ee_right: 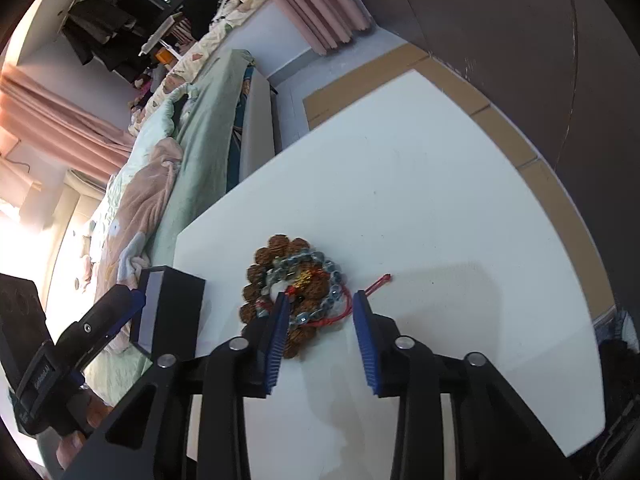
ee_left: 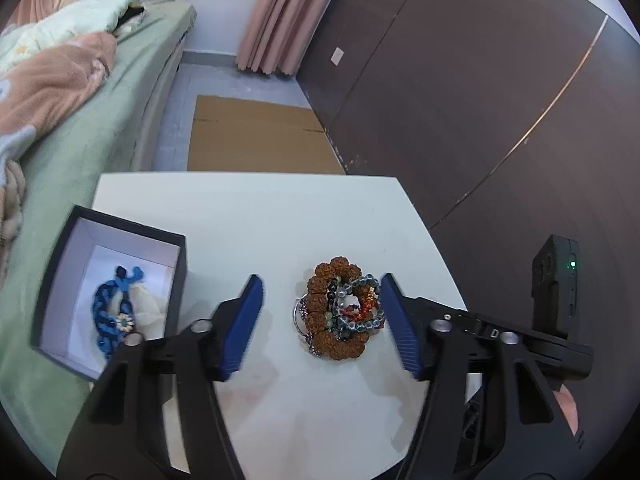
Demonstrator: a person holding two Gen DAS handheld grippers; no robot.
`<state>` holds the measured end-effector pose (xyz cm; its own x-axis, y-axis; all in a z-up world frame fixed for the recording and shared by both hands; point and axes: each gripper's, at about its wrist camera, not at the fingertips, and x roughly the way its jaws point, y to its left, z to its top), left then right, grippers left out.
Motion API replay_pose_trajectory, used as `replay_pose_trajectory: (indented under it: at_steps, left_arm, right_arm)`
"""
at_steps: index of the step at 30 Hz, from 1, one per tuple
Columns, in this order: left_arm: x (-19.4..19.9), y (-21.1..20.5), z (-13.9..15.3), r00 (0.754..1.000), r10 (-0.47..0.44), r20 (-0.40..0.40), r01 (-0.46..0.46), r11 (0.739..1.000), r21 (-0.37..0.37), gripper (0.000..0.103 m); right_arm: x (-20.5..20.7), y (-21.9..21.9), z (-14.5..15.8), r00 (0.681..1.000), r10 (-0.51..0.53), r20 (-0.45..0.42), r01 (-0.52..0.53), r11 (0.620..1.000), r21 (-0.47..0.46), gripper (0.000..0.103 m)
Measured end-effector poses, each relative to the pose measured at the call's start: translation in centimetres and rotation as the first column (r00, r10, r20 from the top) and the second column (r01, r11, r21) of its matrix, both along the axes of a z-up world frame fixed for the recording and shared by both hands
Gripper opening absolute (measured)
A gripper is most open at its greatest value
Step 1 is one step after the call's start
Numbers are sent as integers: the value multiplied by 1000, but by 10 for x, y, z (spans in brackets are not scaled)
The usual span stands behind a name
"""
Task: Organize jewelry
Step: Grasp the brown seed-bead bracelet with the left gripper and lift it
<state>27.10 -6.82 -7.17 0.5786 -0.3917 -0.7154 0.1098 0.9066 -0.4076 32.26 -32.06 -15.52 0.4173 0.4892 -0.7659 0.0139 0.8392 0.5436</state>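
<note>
Bracelets (ee_left: 340, 314) heaped on white table (ee_left: 248, 220), 1 blue bracelet (ee_left: 110, 316) boxed (ee_left: 52, 280) — my left claw (ee_left: 320, 328) wide open, right claw (ee_right: 320, 336) parted, both empty.

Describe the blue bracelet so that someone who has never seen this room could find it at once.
On the white table beside the green bed, look at its left edge for the open black square box with a white lining. The blue chain-link bracelet with a small flower charm lies inside it, apart from the pile of brown, grey and red beaded bracelets at the table's middle.
</note>
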Motion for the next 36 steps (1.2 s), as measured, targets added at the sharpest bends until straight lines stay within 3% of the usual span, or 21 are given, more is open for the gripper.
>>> replay_pose_trajectory:
  at_steps: [13,14,15,16,36]
  left_arm:
    - [20,-4,-30,997,12,-79,-13,1000,-3,40]
    - [21,-5,-31,997,7,-82,-7,1000,-5,40]
    - [21,-6,-32,996,2,-85,-3,1000,-4,40]
    - [21,-7,-34,996,-2,-92,2,1000,-2,40]
    - [24,-36,-70,984,-43,-172,56,996,71,37]
  right_arm:
    - [28,17,-28,997,25,-74,-23,1000,19,29]
    - [29,17,-28,997,31,-74,-29,999,31,25]
    - [29,17,-27,997,36,-73,-34,999,33,14]
    - [28,17,-25,997,37,-69,-35,999,38,9]
    - [-14,-18,55,990,-34,135,21,995,95,9]
